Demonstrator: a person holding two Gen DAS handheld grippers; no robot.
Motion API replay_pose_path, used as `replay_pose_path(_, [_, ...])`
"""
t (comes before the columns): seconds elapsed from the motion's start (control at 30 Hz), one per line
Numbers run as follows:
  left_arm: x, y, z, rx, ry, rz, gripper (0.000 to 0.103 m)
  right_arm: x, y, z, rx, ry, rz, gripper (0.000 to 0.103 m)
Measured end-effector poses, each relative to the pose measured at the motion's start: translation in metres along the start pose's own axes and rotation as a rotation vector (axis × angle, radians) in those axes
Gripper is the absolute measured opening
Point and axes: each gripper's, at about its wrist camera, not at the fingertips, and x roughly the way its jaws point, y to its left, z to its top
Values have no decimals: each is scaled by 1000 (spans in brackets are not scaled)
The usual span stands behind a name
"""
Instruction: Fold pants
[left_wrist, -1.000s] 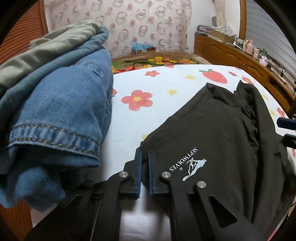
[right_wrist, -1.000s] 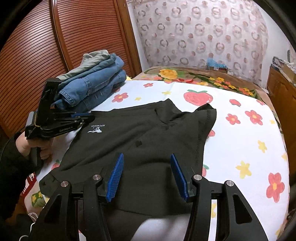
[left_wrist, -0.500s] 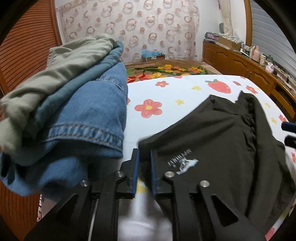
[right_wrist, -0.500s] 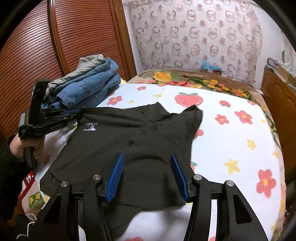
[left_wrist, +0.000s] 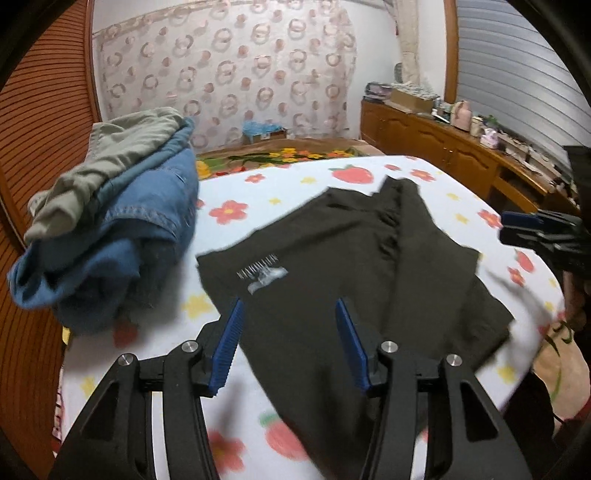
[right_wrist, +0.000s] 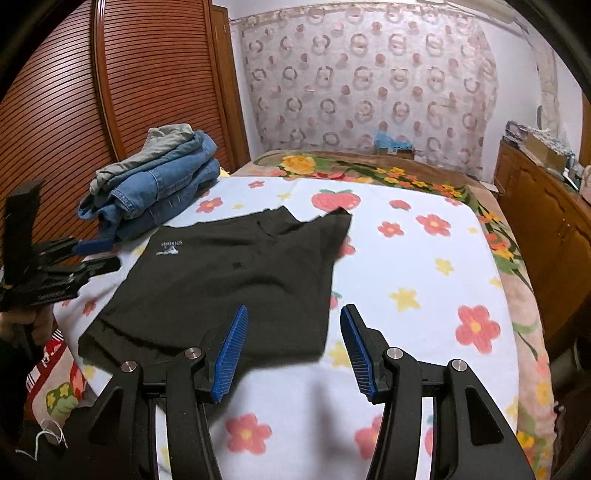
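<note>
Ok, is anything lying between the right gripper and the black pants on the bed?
Nothing visible. The right gripper hangs open over the near edge of the black pants; the stack of folded jeans sits off at the far left.

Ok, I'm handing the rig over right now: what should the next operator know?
Left tongs: open, jaws have just been opening, nothing between them.
Right tongs: open, empty, above the near edge of the black pants.
Pants lie folded flat on the floral sheet, beside the stack of folded jeans.
Left: judge whether one more fold is needed, then probably stack them.
</note>
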Motion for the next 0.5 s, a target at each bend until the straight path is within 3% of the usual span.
replay_pose_path(0.23, [-8,-17,-32,-17,30,-53,53,11,-8,-10,-1,35,-12,54])
replay_pose_path(0.5, [-9,-20,-47,-30,52,-80,53,46,-13,-14,-38,122,-14,54])
